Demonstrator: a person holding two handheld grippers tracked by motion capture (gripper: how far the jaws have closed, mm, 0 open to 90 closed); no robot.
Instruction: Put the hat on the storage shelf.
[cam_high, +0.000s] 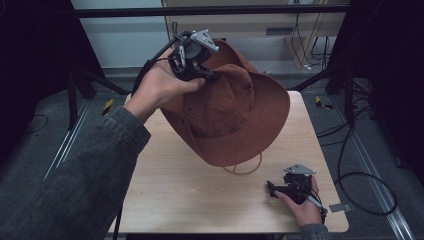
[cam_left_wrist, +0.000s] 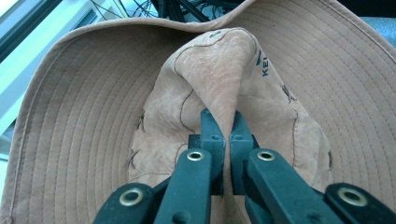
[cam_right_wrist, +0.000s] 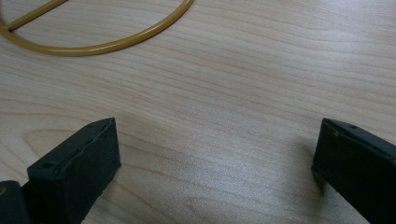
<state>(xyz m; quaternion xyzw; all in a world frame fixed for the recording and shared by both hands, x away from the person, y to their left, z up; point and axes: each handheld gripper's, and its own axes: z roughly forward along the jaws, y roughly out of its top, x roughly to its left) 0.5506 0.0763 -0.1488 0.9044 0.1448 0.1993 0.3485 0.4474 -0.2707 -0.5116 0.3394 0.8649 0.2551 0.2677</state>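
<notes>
Hat (cam_left_wrist: 219, 70) crown pinched by left gripper (cam_left_wrist: 225, 128), "KE" lettering

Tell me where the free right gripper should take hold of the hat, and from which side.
Probably the near brim edge of the hat, from the person's side. The left gripper pinches the crown, tilting the brim down toward the right gripper, which rests open on the table. Avoid the cord.

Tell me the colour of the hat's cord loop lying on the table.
Mustard yellow cord loop, best in the right gripper view.
</notes>
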